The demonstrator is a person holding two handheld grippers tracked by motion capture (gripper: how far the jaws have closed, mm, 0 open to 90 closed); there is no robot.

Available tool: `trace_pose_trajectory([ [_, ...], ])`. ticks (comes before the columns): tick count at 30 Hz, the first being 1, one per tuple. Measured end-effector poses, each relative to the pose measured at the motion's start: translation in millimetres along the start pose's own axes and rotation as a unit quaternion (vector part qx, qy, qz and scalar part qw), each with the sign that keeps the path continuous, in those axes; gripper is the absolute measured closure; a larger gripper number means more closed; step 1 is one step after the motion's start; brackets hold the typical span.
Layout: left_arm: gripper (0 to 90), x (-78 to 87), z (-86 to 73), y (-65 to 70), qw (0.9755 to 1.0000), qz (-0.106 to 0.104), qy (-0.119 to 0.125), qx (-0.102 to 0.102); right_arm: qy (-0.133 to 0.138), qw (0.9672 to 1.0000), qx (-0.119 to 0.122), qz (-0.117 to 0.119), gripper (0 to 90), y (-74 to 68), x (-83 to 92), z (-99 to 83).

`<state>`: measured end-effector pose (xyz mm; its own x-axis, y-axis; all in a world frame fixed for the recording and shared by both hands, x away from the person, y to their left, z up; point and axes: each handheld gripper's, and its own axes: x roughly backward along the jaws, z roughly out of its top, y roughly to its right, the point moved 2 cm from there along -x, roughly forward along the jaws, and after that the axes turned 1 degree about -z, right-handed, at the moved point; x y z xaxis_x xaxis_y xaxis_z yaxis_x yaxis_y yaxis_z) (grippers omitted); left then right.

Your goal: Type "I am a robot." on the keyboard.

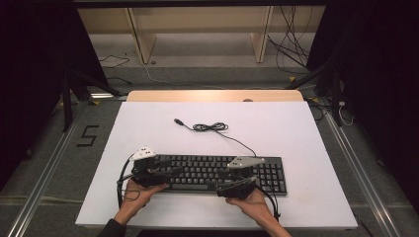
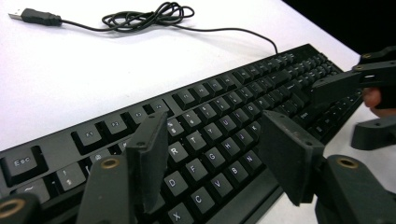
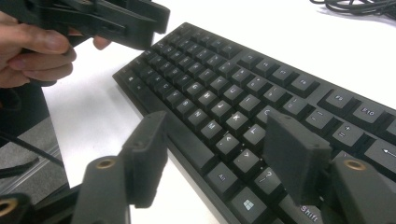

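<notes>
High view: black keyboard (image 1: 217, 173) with coiled cable (image 1: 210, 127) at 12 o'clock; left gripper (image 1: 157, 169) and right gripper (image 1: 236, 180) fingers released above it.

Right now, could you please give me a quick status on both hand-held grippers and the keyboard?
Left hand-held gripper open over the keys. Right hand-held gripper open at the front edge. Keyboard flat on the white table. Cable coiled behind, clear.

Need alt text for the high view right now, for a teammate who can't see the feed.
A black keyboard lies near the front of a white table, with the left gripper and right gripper open over its front edge. Its cable trails back to a loose coil and plug.
</notes>
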<state>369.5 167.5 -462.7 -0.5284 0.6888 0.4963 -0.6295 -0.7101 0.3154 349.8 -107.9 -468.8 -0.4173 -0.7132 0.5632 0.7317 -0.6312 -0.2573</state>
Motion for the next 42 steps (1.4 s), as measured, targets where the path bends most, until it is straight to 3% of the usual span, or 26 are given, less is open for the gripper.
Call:
trace_pose_trajectory([
  [10,34.4,9.7,-8.4,5.6,0.9998,-0.01,0.019,-0.005,-0.013,0.9998,-0.003,-0.017,59.1,4.1,-5.1,-0.8],
  [24,30.9,26.9,-19.6,14.3,0.998,-0.008,0.044,-0.044,-0.03,0.9992,0.007,-0.024,82.9,6.2,-10.3,-2.4],
  [30,29.4,30.1,-24.1,15.4,0.9976,-0.005,0.041,-0.055,-0.039,0.9987,0.008,-0.031,87.9,7.8,-13.6,-3.2],
  [42,27.7,37.1,-31.6,15.7,0.9979,-0.008,0.044,-0.047,-0.051,0.998,0.01,-0.036,89.8,8.8,-18.7,-4.9],
])
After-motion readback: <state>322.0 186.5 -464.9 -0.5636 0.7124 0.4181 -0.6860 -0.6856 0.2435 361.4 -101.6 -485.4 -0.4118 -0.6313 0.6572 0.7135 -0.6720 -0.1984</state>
